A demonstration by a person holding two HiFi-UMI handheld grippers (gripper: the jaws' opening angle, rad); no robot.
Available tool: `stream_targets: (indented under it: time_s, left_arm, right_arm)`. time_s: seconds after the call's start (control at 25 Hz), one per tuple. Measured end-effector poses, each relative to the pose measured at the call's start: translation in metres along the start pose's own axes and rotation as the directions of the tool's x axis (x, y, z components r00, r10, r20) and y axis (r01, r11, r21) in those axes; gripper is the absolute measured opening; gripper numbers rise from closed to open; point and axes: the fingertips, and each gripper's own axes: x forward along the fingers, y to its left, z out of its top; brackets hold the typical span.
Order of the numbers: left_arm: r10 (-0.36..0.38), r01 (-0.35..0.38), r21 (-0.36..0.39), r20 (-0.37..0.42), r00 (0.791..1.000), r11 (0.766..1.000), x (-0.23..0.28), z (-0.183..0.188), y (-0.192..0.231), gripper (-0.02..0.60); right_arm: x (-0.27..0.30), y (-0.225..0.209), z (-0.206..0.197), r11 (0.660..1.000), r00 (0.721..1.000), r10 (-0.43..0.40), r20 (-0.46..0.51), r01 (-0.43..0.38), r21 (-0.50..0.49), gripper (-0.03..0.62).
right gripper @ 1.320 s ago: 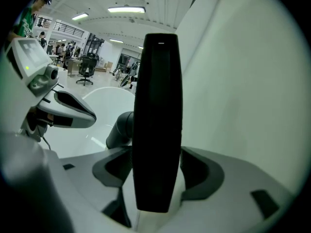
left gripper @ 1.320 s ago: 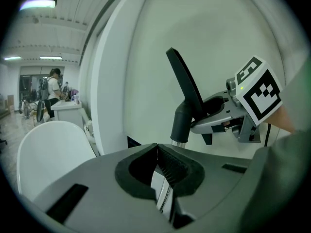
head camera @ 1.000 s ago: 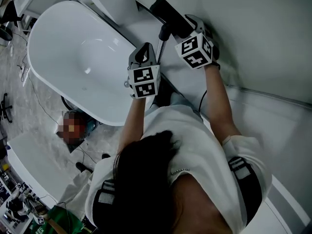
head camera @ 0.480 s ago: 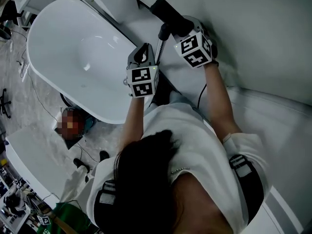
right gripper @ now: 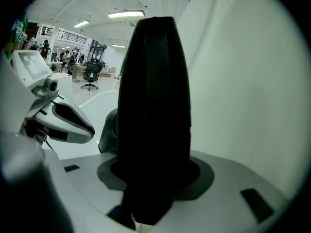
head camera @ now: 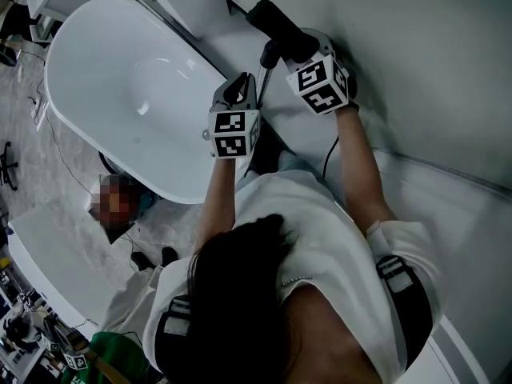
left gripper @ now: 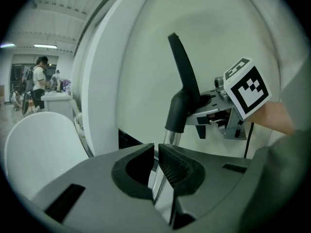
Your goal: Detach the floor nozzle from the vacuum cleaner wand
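The black floor nozzle stands up against the white wall on its black neck, atop the thin chrome wand. My left gripper is shut on the wand just below the neck, and the tube shows between its pads. In the left gripper view its jaws are nearly together. My right gripper sits higher, shut on the nozzle body, which fills the space between its jaws. The right gripper also shows in the left gripper view.
A white oval bathtub lies to the left of the wand. A white wall panel rises behind and to the right. Beyond the tub are a person and office chairs.
Both grippers stay where they were on the wand and the nozzle. Only the head view has shifted slightly.
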Motion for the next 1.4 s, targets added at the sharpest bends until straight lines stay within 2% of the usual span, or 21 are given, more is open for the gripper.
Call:
stream_targets:
  time_s: [0.08, 0.2, 0.36, 0.52, 0.68, 1.0, 1.12, 1.2, 1.28, 1.32, 1.4]
  left_arm:
    - [-0.038, 0.038, 0.000, -0.023, 0.999, 0.999, 0.003, -0.006, -0.003, 0.027]
    - [-0.087, 0.087, 0.003, -0.034, 0.996, 0.996, 0.008, -0.010, -0.008, 0.111]
    - [-0.137, 0.139, 0.037, -0.039, 0.990, 0.990, 0.017, -0.012, -0.014, 0.186]
    - [-0.186, 0.189, 0.056, -0.045, 0.981, 0.980, 0.028, -0.011, -0.022, 0.227]
    - [-0.214, 0.218, 0.092, -0.056, 0.975, 0.972, 0.039, -0.012, -0.026, 0.230]
    - [-0.212, 0.212, 0.133, -0.018, 0.977, 0.968, 0.061, -0.008, -0.032, 0.230]
    - [-0.240, 0.244, 0.179, -0.046, 0.970, 0.953, 0.071, -0.011, -0.033, 0.229]
    - [-0.242, 0.248, 0.179, -0.054, 0.969, 0.952, 0.074, -0.012, -0.034, 0.228]
    - [-0.228, 0.231, 0.169, -0.039, 0.973, 0.958, 0.075, -0.010, -0.031, 0.199]
    - [-0.224, 0.225, 0.164, -0.030, 0.974, 0.960, 0.076, -0.009, -0.030, 0.156]
    - [-0.231, 0.233, 0.157, -0.026, 0.973, 0.960, 0.075, -0.009, -0.028, 0.146]
  right_arm:
    - [0.001, 0.002, -0.001, 1.000, 1.000, 0.003, -0.001, -0.003, 0.001, 0.207]
    - [0.000, 0.003, -0.003, 1.000, 1.000, 0.004, -0.001, -0.004, 0.000, 0.207]
    - [0.002, 0.005, -0.004, 1.000, 1.000, 0.008, -0.002, -0.008, 0.001, 0.206]
    - [0.005, 0.004, -0.005, 1.000, 1.000, 0.010, -0.003, -0.010, 0.001, 0.207]
    - [0.005, 0.005, -0.004, 1.000, 1.000, 0.010, -0.007, -0.010, 0.006, 0.207]
    - [0.006, 0.002, -0.002, 1.000, 1.000, 0.013, -0.009, -0.013, 0.008, 0.207]
    - [0.009, 0.002, 0.002, 1.000, 1.000, 0.010, -0.003, -0.010, 0.008, 0.207]
    - [0.008, 0.002, 0.003, 1.000, 1.000, 0.009, -0.005, -0.009, 0.008, 0.207]
    - [0.008, 0.002, 0.003, 1.000, 1.000, 0.008, -0.005, -0.008, 0.007, 0.207]
    - [0.007, 0.001, 0.004, 1.000, 1.000, 0.006, -0.004, -0.006, 0.007, 0.207]
    - [0.006, 0.001, 0.006, 1.000, 1.000, 0.000, 0.002, 0.000, 0.009, 0.207]
